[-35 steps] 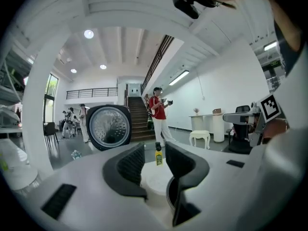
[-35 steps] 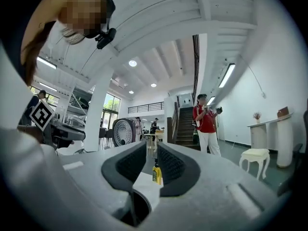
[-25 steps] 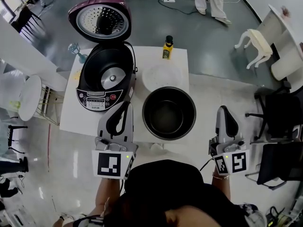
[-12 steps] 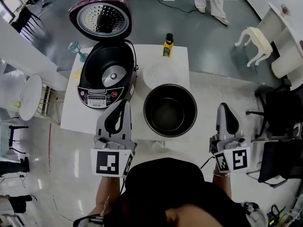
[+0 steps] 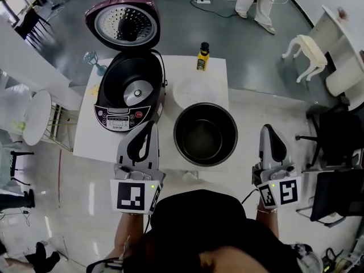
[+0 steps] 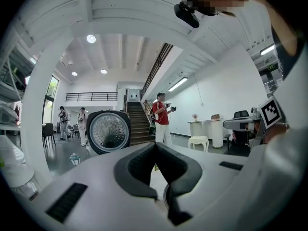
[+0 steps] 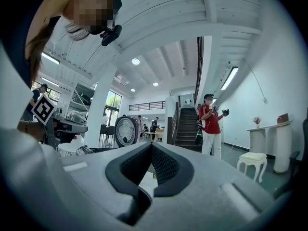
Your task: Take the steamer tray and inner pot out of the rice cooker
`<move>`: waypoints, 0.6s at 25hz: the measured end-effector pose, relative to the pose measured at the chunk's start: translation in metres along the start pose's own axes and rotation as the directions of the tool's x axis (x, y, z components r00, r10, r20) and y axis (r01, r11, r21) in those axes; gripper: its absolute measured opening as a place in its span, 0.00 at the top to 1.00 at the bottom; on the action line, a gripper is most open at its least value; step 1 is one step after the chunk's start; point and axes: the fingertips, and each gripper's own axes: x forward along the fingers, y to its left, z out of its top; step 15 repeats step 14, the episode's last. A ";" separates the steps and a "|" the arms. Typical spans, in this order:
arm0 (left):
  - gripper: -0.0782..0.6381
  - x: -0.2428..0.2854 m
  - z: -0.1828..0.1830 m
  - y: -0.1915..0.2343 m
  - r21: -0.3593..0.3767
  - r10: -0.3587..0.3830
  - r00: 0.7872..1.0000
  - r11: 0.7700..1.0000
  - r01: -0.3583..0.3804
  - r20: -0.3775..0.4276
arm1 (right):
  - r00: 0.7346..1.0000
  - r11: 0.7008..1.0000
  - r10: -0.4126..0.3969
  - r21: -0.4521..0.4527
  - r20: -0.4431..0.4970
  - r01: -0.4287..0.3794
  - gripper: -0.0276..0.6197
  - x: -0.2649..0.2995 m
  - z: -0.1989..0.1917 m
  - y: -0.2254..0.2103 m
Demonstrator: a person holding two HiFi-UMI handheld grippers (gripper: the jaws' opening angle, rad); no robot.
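The maroon rice cooker (image 5: 128,90) stands at the table's back left with its lid (image 5: 122,21) swung up and its cavity showing the heating plate. The black inner pot (image 5: 205,133) sits on the white table (image 5: 85,135) to the cooker's right. The whitish steamer tray (image 5: 196,90) lies just behind the pot. My left gripper (image 5: 149,125) is shut and empty, level, at the table's near edge in front of the cooker. My right gripper (image 5: 267,129) is shut and empty, off the table's right side beside the pot. The cooker lid (image 6: 108,131) shows ahead in the left gripper view.
A yellow bottle (image 5: 201,57) stands at the table's back edge. A round white side table (image 5: 35,117) and chairs are to the left, and a white stool (image 5: 307,53) and black office chairs (image 5: 335,141) to the right. A person in red (image 6: 161,121) stands far off.
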 end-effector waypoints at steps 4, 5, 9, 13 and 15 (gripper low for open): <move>0.89 0.002 0.002 -0.002 -0.022 -0.013 1.000 1.000 0.013 0.005 | 1.000 1.000 0.013 0.016 -0.005 -0.012 0.95 0.001 -0.003 0.001; 0.89 0.002 0.003 -0.002 -0.035 -0.016 1.000 0.999 0.017 0.009 | 1.000 0.999 0.015 0.031 -0.004 -0.015 0.95 0.002 -0.003 0.001; 0.89 0.003 0.004 0.000 -0.046 -0.014 1.000 0.999 0.014 0.012 | 1.000 1.000 0.016 0.017 -0.005 -0.016 0.95 0.004 -0.002 0.000; 0.88 0.003 0.000 0.002 -0.041 -0.001 1.000 0.999 0.000 -0.004 | 1.000 1.000 0.030 0.005 -0.003 -0.030 0.95 0.006 -0.001 0.003; 0.88 0.003 -0.001 0.003 -0.041 0.003 1.000 0.999 -0.004 -0.010 | 0.999 0.999 0.035 0.013 0.000 -0.035 0.95 0.007 -0.001 0.003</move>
